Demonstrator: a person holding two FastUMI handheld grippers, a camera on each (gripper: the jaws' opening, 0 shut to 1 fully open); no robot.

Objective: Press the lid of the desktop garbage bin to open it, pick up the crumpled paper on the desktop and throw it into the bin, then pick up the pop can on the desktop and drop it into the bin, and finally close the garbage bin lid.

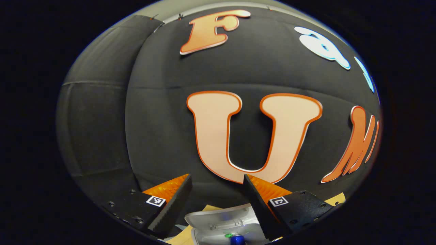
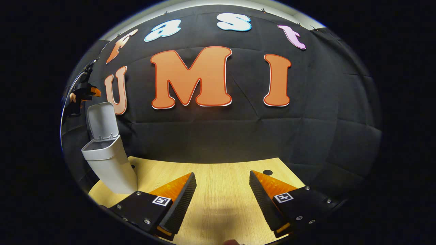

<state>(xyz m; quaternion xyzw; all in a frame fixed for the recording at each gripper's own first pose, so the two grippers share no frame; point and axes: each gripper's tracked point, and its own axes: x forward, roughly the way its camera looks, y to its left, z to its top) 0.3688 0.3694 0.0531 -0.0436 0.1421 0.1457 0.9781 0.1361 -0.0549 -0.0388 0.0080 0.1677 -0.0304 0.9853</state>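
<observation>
Left gripper view: left claw (image 1: 217, 185) spread wide, nothing between the fingers, raised against the booth wall. Garbage bin (image 1: 224, 226) at bottom centre of frame, directly below the claw, lid open; blue and green item (image 1: 235, 238) visible inside at the bottom edge, too cropped to identify.

Right gripper view: right claw (image 2: 222, 185) spread wide, nothing held, hovering over the wooden bench (image 2: 221, 204). Bin at left of frame, standing on the bench, lid (image 2: 102, 120) tilted up. Left claw at upper left of frame, above the bin.
</observation>
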